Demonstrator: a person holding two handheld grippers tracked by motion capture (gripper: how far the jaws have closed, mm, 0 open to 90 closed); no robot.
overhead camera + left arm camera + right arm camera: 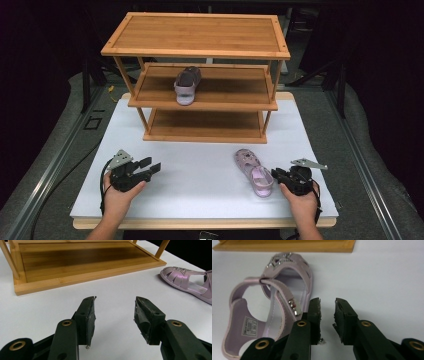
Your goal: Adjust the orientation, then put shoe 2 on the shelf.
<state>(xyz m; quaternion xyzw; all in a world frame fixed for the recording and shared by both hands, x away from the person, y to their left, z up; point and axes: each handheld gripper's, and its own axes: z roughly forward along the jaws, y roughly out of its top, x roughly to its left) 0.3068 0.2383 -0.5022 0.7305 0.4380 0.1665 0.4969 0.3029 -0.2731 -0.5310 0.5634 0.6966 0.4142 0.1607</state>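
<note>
A pale purple sandal point(254, 172) lies on the white tabletop point(200, 172) at the front right, toe toward the rack. My right gripper point(274, 173) rests just right of its heel. In the right gripper view that gripper point(327, 312) is open with nothing between the jaws, and the sandal point(274, 302) lies against the outside of its left jaw. A matching sandal point(187, 85) sits on the middle shelf of the bamboo rack point(200, 50). My left gripper point(152, 165) stands open and empty at the front left. Its own view shows its jaws point(115, 310) wide over bare table.
The three-tier bamboo rack stands at the back of the table; its bottom shelf point(82, 265) is bare. In the left gripper view the table sandal point(187, 282) lies off to the right. Dark floor and metal rails surround the table.
</note>
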